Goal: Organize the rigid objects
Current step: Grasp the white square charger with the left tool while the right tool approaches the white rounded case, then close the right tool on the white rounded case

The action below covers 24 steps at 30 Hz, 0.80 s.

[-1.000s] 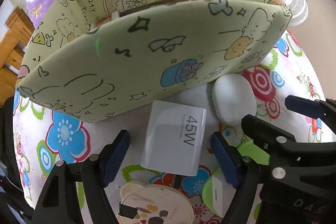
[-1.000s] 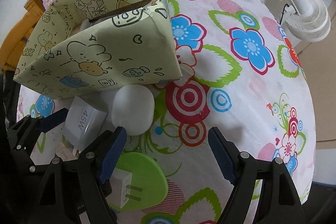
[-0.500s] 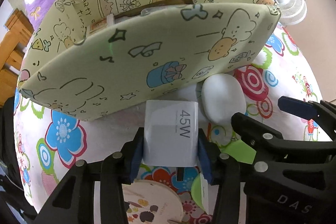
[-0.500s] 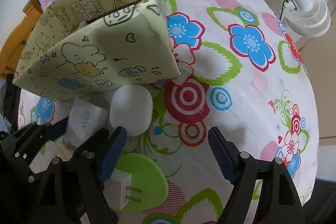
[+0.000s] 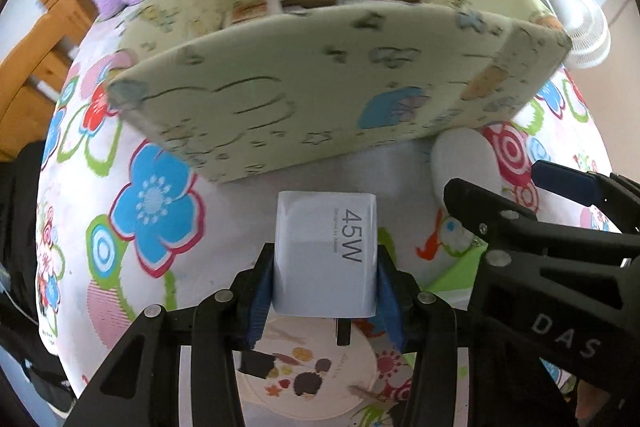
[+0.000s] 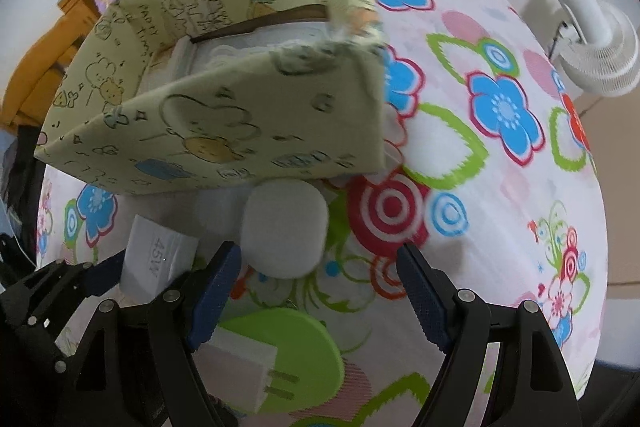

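The left tongs (image 5: 325, 281) are clamped on a white charger (image 5: 326, 259), their blue pads pressed flat against its 2 sides. The charger sits between the pads with its printed face up; the label reads "45W", with a line of smaller print beside it too fine to read. Its prongs point back toward the camera, and it appears to be lifted just off the table (image 5: 168, 267), though the angle makes that hard to confirm. Below it lies a round cream disc (image 5: 308, 383) with small painted figures.

The right tongs (image 6: 320, 291) stand open with nothing gripped. A white rounded case (image 6: 285, 229) lies just ahead of them, nearer the left pad. Under that pad rests a green disc (image 6: 296, 351) carrying a white plug (image 6: 240, 367) with 2 prongs.

Behind both stands a pale yellow fabric box (image 6: 240, 131) printed with cartoon animals; "PARTY TIME" shows on its inner wall. The other tongs' arm in the left view bears the letters "DAS".
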### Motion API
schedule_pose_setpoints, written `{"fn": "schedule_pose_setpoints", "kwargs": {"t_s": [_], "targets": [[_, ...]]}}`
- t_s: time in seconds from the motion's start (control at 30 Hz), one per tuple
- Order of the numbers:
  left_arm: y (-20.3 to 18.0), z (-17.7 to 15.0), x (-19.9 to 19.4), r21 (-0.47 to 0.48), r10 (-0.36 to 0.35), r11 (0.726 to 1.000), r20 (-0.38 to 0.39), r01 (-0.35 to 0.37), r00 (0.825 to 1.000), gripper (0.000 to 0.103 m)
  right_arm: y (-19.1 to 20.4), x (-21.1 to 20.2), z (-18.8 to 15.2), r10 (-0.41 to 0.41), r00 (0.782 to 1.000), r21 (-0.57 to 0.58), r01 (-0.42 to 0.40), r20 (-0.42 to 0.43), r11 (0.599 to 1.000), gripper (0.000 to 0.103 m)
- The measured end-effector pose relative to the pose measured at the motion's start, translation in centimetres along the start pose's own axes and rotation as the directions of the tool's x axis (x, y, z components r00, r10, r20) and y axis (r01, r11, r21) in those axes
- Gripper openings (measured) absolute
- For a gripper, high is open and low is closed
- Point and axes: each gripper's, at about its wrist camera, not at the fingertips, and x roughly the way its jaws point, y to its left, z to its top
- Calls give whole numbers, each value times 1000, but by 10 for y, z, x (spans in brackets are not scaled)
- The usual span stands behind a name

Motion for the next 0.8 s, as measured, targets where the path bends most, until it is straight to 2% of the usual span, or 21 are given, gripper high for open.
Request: {"fn": "schedule_pose_setpoints", "kwargs": {"t_s": [0.33,0.67,0.73,0.8], "targets": [[25,-1,-2,-84,26,996,2,-25,1000,48,17,18,12,-15,999,-104,12,-33,994,83],[36,-3,1,-106,31,994,-11,-32,999,48,32,32,22,-32,999,-159,26,-37,987,83],[37,-3,1,-107,29,994,-10,-30,1000,48,33,33,24,-50,998,-167,44,-32,985,81],[39,0,5,-110,25,994,-11,-26,1000,48,42,31,20,-52,999,-173,50,-9,984,71]]}}
